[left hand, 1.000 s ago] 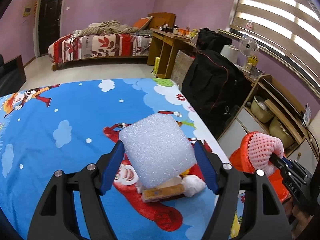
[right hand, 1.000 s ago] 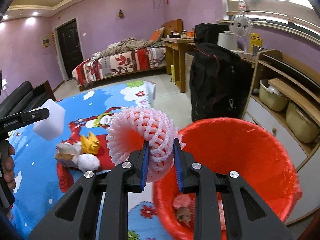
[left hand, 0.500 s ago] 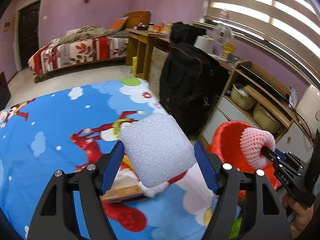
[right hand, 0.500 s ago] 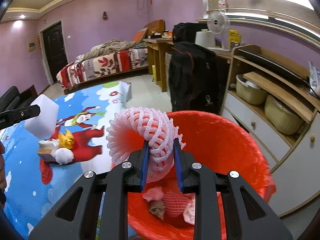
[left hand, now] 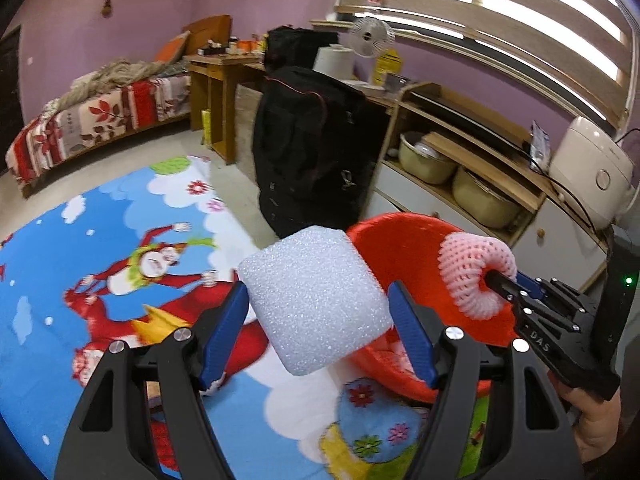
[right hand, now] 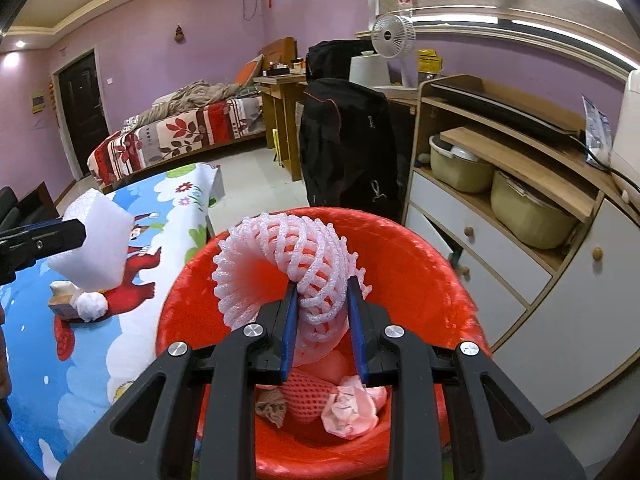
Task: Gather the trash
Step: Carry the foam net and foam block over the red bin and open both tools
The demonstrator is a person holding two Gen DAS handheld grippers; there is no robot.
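Foam net (right hand: 304,264): pink mesh sleeve, curled, clamped in the right gripper (right hand: 322,300) above the red bin (right hand: 440,280).
Foam block (left hand: 316,300): white, grainy, squarish, grasped between the left gripper (left hand: 320,320) fingers.
Bin contents: crumpled pink trash (right hand: 348,404), below the right gripper.

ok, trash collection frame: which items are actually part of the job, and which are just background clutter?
Job:
- white foam block, clamped in the left hand-held gripper
- pink foam net, clamped in the right hand-held gripper above the bin
- red bin, trash already inside
- scraps on the cartoon sheet

Lying about:
- black bag
- desk fan
- bed
- shelf pots
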